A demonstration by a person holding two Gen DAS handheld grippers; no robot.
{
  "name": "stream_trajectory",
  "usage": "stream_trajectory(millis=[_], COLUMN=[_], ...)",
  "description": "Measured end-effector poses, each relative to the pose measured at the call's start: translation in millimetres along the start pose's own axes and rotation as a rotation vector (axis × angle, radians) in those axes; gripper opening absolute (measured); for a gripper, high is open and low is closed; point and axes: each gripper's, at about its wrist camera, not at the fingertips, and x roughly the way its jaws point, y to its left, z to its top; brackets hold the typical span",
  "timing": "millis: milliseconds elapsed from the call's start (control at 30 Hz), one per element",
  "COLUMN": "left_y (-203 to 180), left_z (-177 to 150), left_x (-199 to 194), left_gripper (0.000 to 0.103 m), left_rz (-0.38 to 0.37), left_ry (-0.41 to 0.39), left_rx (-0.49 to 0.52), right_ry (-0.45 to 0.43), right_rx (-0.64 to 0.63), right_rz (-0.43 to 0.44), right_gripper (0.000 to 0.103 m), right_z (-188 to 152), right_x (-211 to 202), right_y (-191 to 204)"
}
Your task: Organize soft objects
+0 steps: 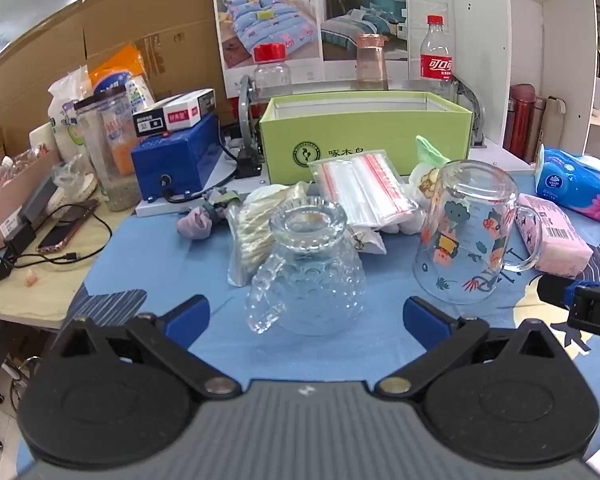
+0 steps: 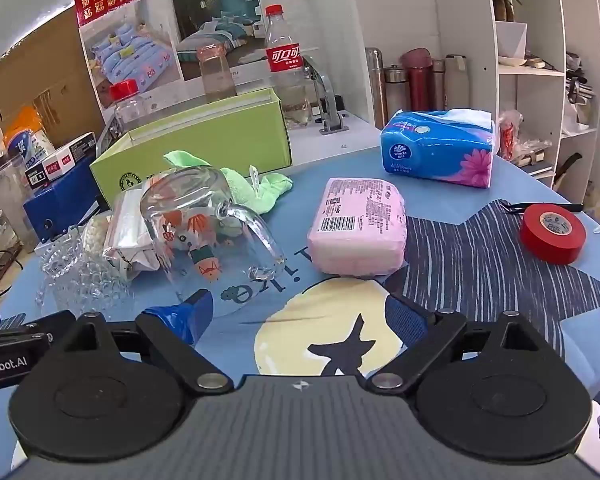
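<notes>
My left gripper (image 1: 306, 316) is open and empty, low over the blue cloth, just in front of an upturned dimpled glass mug (image 1: 308, 268). My right gripper (image 2: 304, 316) is open and empty, a little short of a pink tissue pack (image 2: 358, 228). A blue tissue pack (image 2: 440, 148) lies behind it. A green plush toy (image 2: 236, 184) lies partly behind a printed glass mug (image 2: 204, 232) lying tilted. A grey-purple cloth bundle (image 1: 204, 216), a bag of cotton swabs (image 1: 252, 236) and a pack of zip bags (image 1: 364, 188) lie before an open green box (image 1: 364, 136).
A red tape roll (image 2: 552, 232) lies at the right of the cloth. A blue device (image 1: 172, 164), jars, bottles and a Coca-Cola bottle (image 1: 436, 56) crowd the back. A phone and cables (image 1: 60, 236) lie at the left. Flasks and shelves stand at the right.
</notes>
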Motion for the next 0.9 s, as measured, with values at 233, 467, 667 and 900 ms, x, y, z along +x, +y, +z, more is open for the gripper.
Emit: stream_trajectory(millis=[233, 467, 667, 900], left_y=[0.0, -1.2, -0.9, -0.2], left_z=[0.6, -0.4, -0.3, 0.3], left_x=[1.9, 1.2, 1.1, 1.5], left_gripper=[0.103, 0.103, 0.103, 0.103], left_rz=[-0.016, -0.021, -0.023, -0.027], left_ry=[0.023, 0.024, 0.026, 0.028], left_rx=[-0.011, -0.009, -0.01, -0.011], right_ry=[-0.01, 0.004, 0.004, 0.007], right_rx=[-0.001, -0.007, -0.009, -0.011], right_rz=[0.005, -0.007, -0.004, -0.003], right_gripper=[0.08, 0.08, 0.08, 0.08], right_z=[-0.6, -2.4, -2.1, -2.3], right_x=[-0.2, 1.1, -0.2, 0.3], right_y=[1.5, 2.2, 1.3, 1.8])
